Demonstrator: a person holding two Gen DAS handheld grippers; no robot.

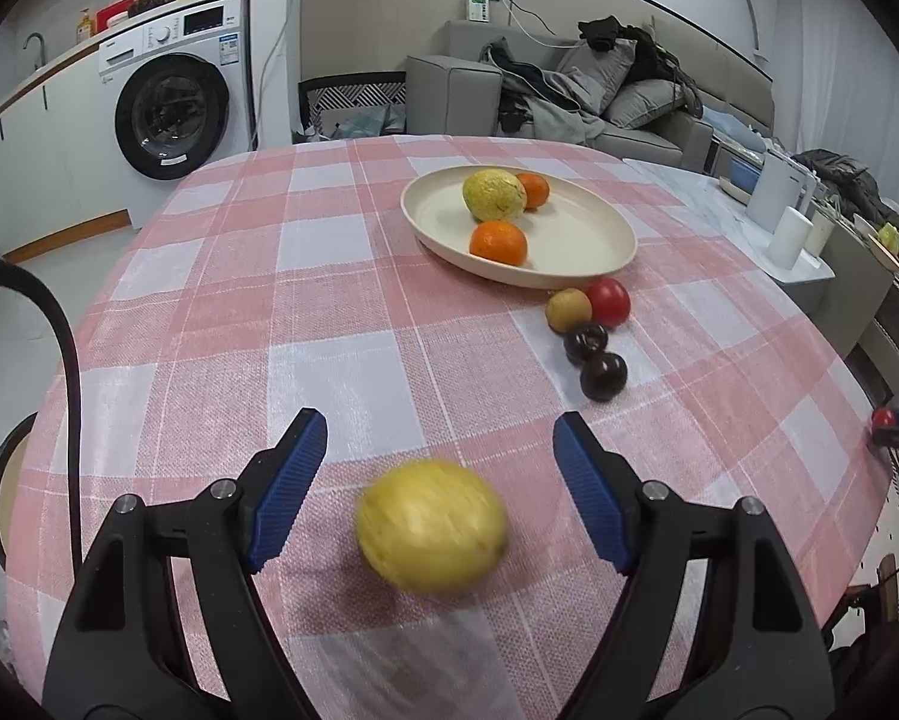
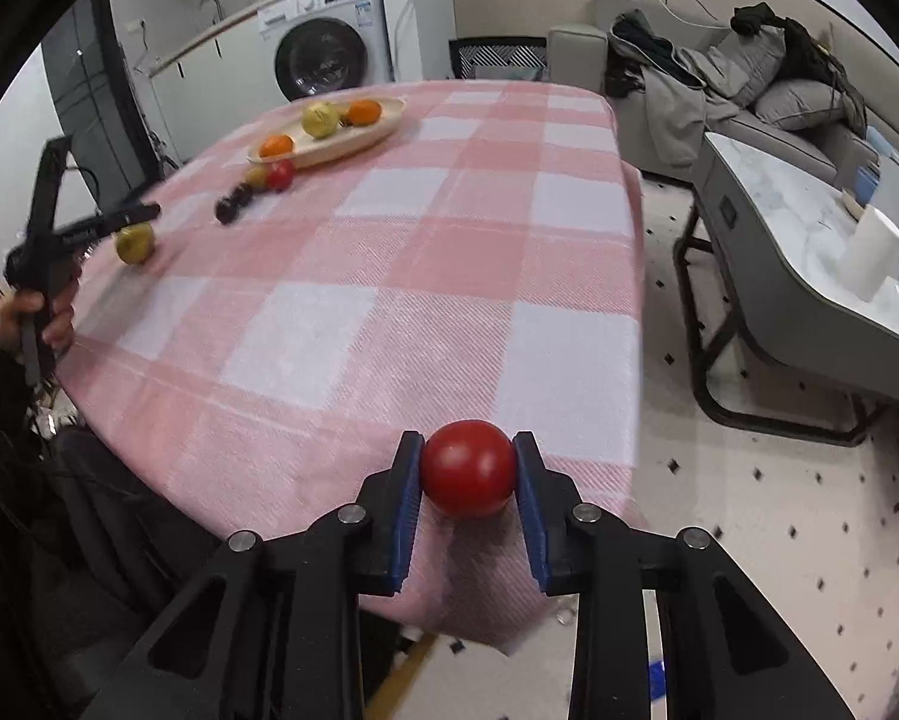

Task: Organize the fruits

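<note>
Fruit fills the oval plate [image 1: 593, 240] far ahead of the spread jaws of the left gripper [image 1: 440, 438], two oranges [image 1: 498, 242] and one yellow citrus [image 1: 494, 195], a blurred lemon [image 1: 431, 525] lies between those jaws, and the right gripper [image 2: 468, 450] clamps one red tomato [image 2: 468, 468].

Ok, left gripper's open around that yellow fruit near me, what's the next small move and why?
Probably close the left gripper on the yellow fruit: it sits on the cloth between the spread pads, untouched, and looks blurred, so it may be rolling. Then carry it to the plate. The right gripper already holds a red fruit.
</note>
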